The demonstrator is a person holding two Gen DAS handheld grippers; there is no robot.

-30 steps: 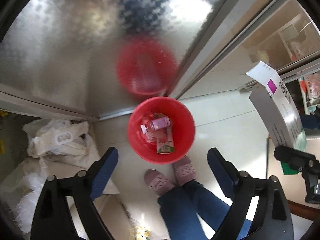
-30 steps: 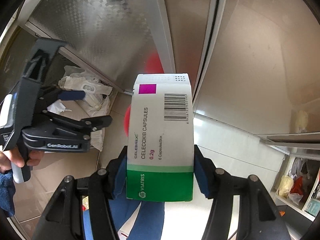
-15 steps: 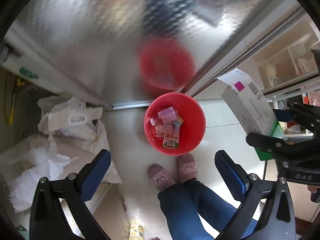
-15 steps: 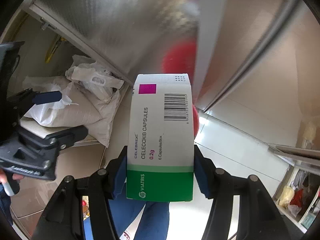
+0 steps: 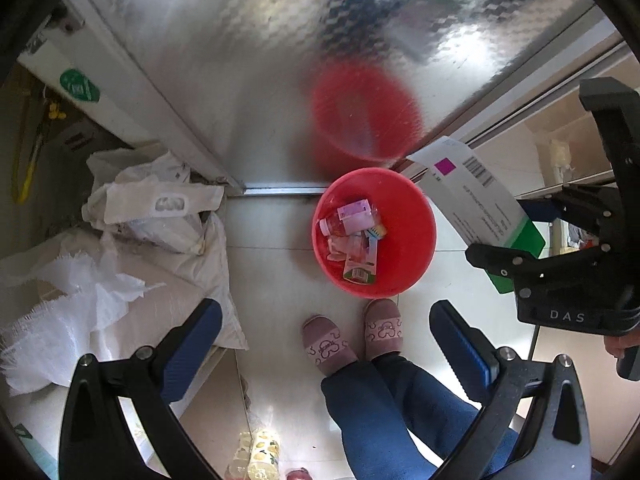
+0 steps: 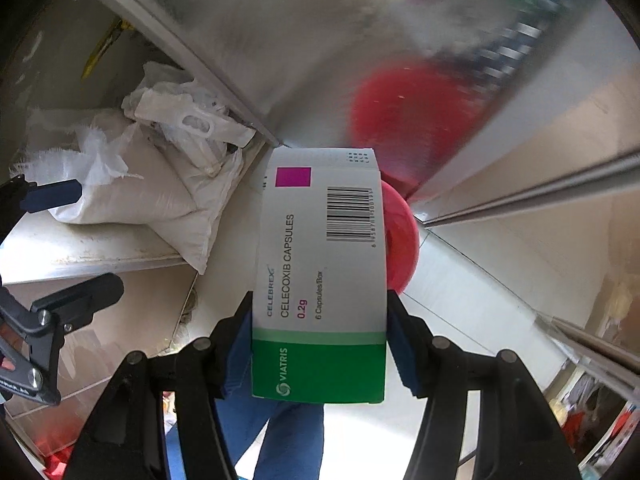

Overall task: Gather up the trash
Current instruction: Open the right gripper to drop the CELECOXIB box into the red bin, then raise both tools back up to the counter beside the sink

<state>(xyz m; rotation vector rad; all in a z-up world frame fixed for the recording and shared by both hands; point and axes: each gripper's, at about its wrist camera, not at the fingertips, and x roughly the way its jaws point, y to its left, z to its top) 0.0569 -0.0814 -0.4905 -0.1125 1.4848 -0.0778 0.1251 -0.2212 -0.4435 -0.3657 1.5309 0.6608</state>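
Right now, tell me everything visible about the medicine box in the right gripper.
The medicine box is a slim cardboard carton, pale grey-white with a green band at its near end, a magenta square and a barcode at the far end, printed "Celecoxib Capsules". It looks closed and undented. The right gripper clamps its green end from both sides, holding it off the floor, beside and partly overlapping the red bin.

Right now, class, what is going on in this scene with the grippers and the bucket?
A person is collecting trash with two handheld grippers. The right gripper is clamped on a white and green medicine box, carried above the red bucket on the floor. The bucket already holds a small bottle and cartons. The left gripper is wide open and empty, its jaws having just opened, pointing down over the person's slippers.
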